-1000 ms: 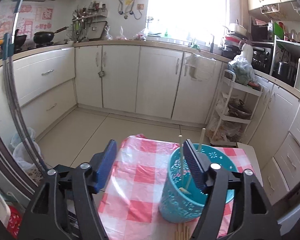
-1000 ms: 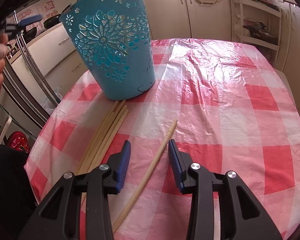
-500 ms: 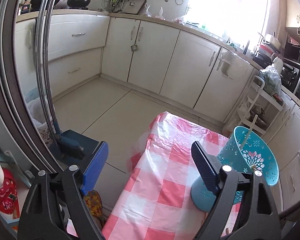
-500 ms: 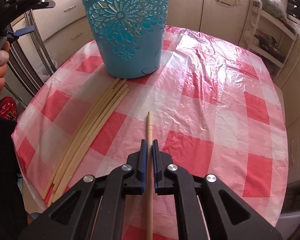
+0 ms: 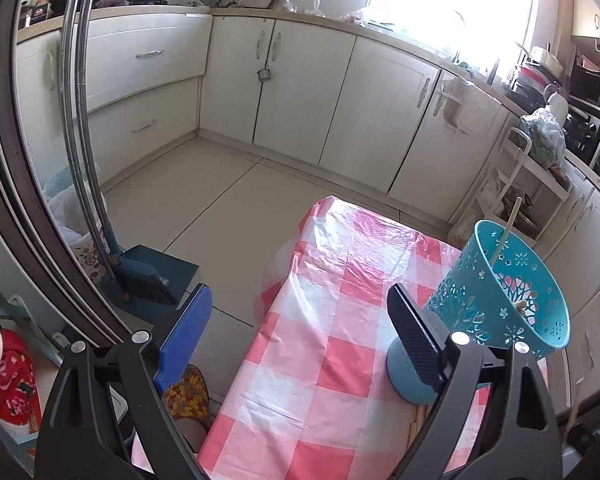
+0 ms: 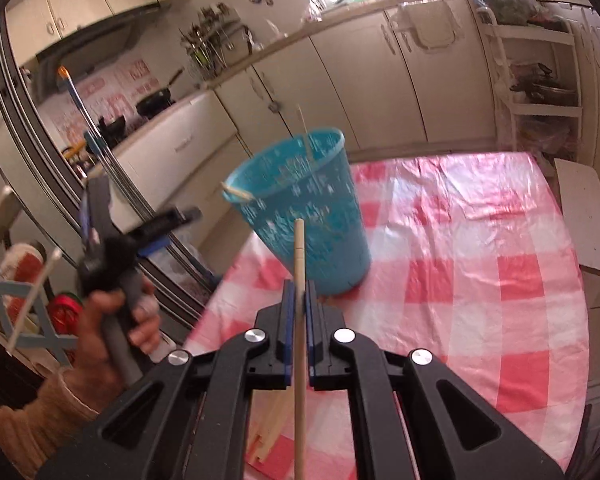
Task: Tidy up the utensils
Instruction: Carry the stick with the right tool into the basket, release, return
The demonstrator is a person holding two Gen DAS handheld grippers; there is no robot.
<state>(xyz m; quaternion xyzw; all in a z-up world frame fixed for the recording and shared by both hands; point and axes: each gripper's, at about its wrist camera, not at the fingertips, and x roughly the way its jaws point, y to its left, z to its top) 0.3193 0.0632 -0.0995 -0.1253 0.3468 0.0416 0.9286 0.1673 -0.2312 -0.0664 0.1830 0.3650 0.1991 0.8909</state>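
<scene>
Wooden and pale, a single chopstick [image 6: 299,320] is pinched between the blue pads of the right claw [image 6: 298,320], gripped partway along its length so that its tip points forward toward the teal basket [image 6: 300,208]; as a judgement, the stick is light, stiff and smooth, so a hold near the middle keeps it from swinging, though a round shaft could roll or slide between flat pads if the pinch slackens; just below the claw, more loose chopsticks [image 6: 266,436] lie on the table [image 6: 480,280] under its red-and-white checked plastic cloth; further on, the perforated basket stands on the cloth near the table's left edge, with at least two chopsticks already leaning inside it; the basket looks thin-walled and light, likely to tip if knocked at the rim; off to the left, the left claw [image 5: 300,332] is held above the table's edge with its jaws spread wide and nothing between them.
</scene>
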